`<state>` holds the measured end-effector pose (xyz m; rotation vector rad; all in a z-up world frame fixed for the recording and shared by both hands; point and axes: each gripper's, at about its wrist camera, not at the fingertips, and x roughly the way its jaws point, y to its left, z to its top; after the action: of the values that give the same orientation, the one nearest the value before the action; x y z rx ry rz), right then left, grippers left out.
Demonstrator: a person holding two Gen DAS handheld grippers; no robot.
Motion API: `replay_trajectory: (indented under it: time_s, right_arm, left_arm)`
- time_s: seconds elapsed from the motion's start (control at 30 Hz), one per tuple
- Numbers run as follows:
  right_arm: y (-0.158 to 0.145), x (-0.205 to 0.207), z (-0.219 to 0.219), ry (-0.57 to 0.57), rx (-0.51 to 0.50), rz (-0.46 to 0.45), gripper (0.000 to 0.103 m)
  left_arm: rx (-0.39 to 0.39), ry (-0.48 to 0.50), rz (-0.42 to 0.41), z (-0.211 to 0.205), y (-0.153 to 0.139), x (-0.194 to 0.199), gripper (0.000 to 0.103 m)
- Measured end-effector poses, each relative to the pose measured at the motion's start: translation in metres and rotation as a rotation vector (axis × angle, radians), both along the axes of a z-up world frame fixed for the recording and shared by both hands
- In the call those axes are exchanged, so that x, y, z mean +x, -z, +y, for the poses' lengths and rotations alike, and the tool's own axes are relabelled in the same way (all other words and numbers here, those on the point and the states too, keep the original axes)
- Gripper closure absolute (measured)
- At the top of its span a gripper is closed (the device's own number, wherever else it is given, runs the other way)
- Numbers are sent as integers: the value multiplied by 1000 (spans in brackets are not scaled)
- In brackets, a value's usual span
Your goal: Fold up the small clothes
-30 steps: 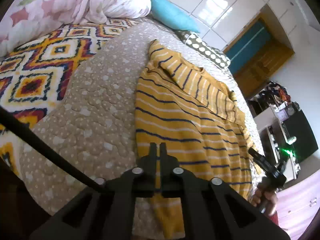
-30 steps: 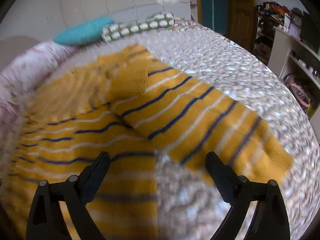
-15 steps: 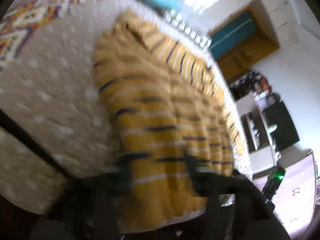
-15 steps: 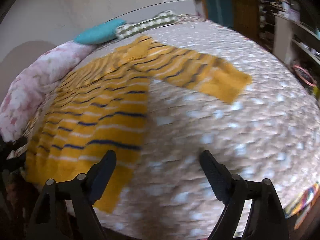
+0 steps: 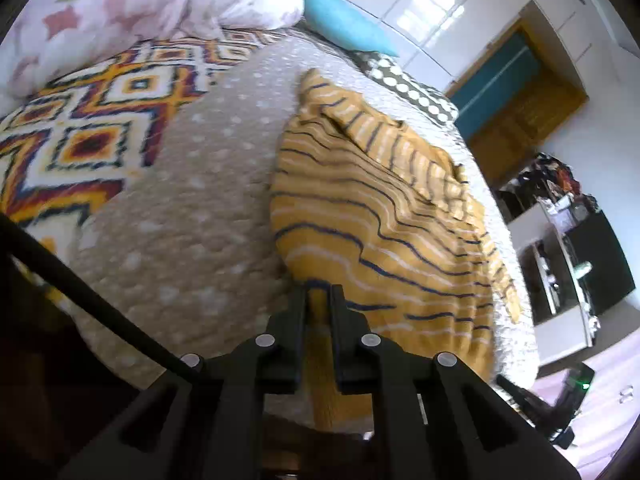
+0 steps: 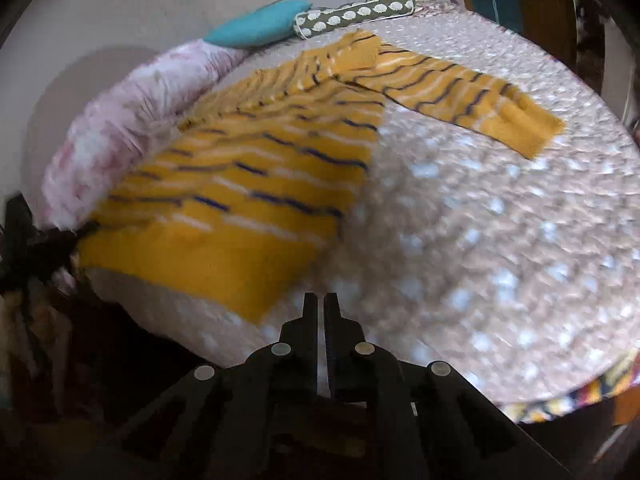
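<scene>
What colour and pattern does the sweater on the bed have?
Mustard yellow with thin navy and white stripes; the sweater shows best in the left wrist view.

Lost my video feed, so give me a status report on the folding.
Left gripper shut on yellow striped sweater hem. Right gripper just snapped shut, nothing visible between its jaws. Sweater flat on bed, one sleeve out. Nothing in the way.

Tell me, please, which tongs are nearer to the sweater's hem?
Left. The left tongs are shut on the sweater at its hem corner. The right tongs, which have just closed on nothing, sit over the bare bedspread, just off the hem's other corner.
</scene>
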<state>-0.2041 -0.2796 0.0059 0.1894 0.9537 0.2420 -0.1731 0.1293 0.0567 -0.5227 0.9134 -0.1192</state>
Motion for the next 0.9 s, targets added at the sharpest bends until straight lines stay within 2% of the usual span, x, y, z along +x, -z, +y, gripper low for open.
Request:
replay_trajectory:
  time_s: [0.07,0.1,0.13,0.17,0.2,0.23,0.37,0.53,0.57,0.6,0.63,0.67,0.73,0.83,0.9]
  right_arm:
    - [-6,3,-22,105,-30,-45,92]
    - [-7,7,-34,152,-14,-48,74]
    - [-7,13,-52,215,23,-57,52]
    - [-6,18,-68,276,60,-74,45]
    - [-5,23,-81,323,85,-86,42]
    - [0,30,-96,378,112,-82,42]
    - [13,59,-134,483,261,-75,42]
    - [11,88,-144,543,301,-102,37]
    - [12,98,-148,552,321,-101,45]
    - [13,106,-146,552,335,-94,58]
    - [17,117,-146,550,348,-80,84]
    - [20,127,-150,535,361,-52,88]
    - [16,133,-164,526,373,-56,90]
    - [-9,142,-203,591,299,-103,92]
    - [-33,148,-237,703,189,-139,93]
  left_arm:
    - [56,-46,0,6,2,-5,90]
    - [77,-58,-5,8,2,-7,85]
    - [86,-62,-12,11,1,-10,74]
    - [96,-70,-24,12,-1,-12,67]
    - [106,-80,-41,12,-3,-15,55]
    - [118,-88,-62,12,-5,-17,49]
    - [139,-58,-89,0,-9,-15,44]
    - [141,14,-84,-29,-9,-3,44]
    - [144,23,-83,-34,-9,-1,44]
    - [148,33,-81,-39,-10,1,44]
    - [155,44,-78,-44,-11,3,44]
    - [164,56,-77,-50,-12,5,44]
    - [181,69,-86,-57,-15,6,43]
    - [189,76,-101,-62,-18,7,41]
    - [169,80,-104,-64,-18,7,41]
